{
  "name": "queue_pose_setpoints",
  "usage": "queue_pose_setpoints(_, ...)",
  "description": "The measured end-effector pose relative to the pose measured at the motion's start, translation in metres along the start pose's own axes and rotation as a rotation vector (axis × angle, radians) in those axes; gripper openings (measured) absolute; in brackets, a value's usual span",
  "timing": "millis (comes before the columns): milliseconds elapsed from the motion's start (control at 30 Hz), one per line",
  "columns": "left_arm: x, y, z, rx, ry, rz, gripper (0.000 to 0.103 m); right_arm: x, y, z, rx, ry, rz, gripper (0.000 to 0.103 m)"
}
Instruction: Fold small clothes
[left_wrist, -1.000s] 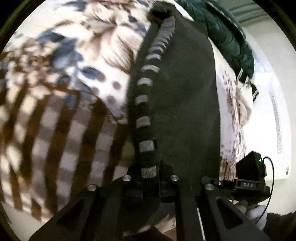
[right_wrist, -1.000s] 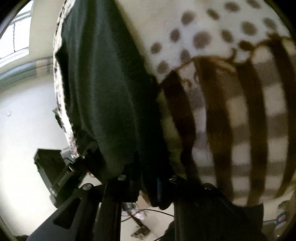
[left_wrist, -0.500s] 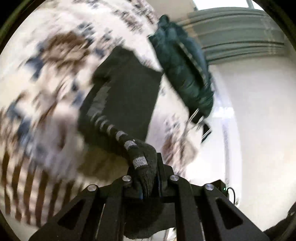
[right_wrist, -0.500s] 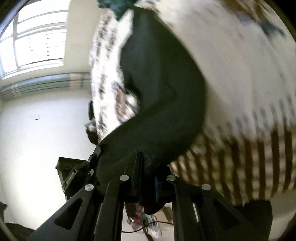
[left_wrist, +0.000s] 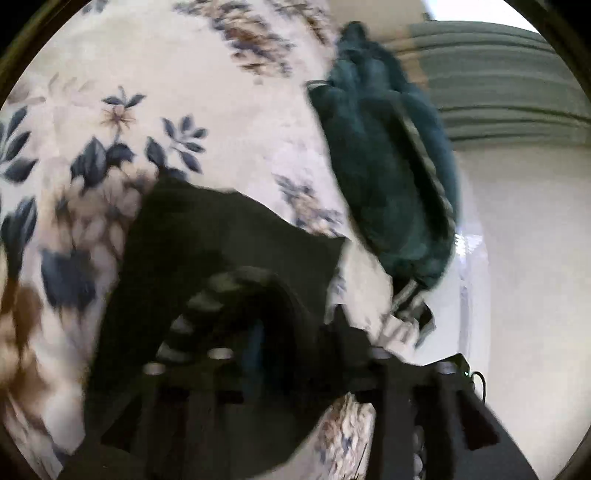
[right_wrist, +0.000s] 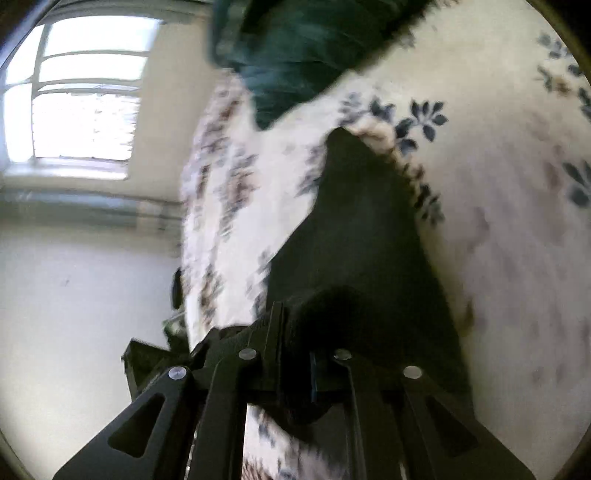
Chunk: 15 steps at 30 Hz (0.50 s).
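The left gripper (left_wrist: 255, 347) has its fingers closed on the striped edge of a dark garment (left_wrist: 229, 251). The right gripper (right_wrist: 314, 354) also pinches this garment (right_wrist: 362, 229) with closed fingers. The cloth hangs between both grippers, and its far part lies on a floral blanket (left_wrist: 155, 92). A dark green quilted jacket (left_wrist: 388, 166) lies on the blanket just beyond the garment. Both views are blurred.

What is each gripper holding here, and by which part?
Both hold the black garment. The left gripper pinches its edge with the grey-striped trim; the right gripper pinches a bunched plain edge. Motion blur hides which corners exactly.
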<state>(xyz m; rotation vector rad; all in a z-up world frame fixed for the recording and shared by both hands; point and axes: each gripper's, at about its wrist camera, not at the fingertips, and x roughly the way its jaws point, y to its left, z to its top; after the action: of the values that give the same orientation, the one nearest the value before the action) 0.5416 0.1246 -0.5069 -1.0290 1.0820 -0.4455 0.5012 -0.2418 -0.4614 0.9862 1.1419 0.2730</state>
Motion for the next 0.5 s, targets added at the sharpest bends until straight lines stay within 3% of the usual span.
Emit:
queue_pose_setpoints(67,-0.004,0.011,0.011,-0.045,-0.02,-0.057,0.056,0.025,-0.015,0.026,0.06,0.036,-0.036,0.02)
queue_pose_setpoints(100,-0.011,0.015,0.013,-0.067,-0.035,-0.088,0.057,0.024,-0.017,0.033,0.065,0.027,-0.03,0.032)
queue_pose_setpoints(167,-0.022,0.017,0.012,-0.065,-0.068,-0.074,0.058,0.015,-0.018,0.038,0.042,0.008,-0.02,0.052)
queue_pose_setpoints(267,-0.019,-0.002,0.014,0.111,-0.075,0.074,0.059,-0.003,-0.013,0.039,-0.055,-0.036,-0.112,0.057)
queue_pose_setpoints(333,0.011,-0.019,0.017,0.283,0.009,0.228,0.059,0.003,-0.015,0.04,-0.123,-0.02,-0.217,0.058)
queue_pose_setpoints(433,0.062,-0.031,0.013,0.469,0.12,0.405,0.058,0.027,-0.022,0.041,-0.161,0.055,-0.264,0.058)
queue_pose_setpoints(467,0.074,-0.033,0.009,0.524,0.138,0.45,0.047,0.037,-0.023,0.041,-0.184,0.076,-0.281,0.058)
queue_pose_setpoints(500,0.084,-0.036,0.004,0.584,0.135,0.494,0.027,0.046,-0.023,0.041,-0.219,0.091,-0.322,0.057)
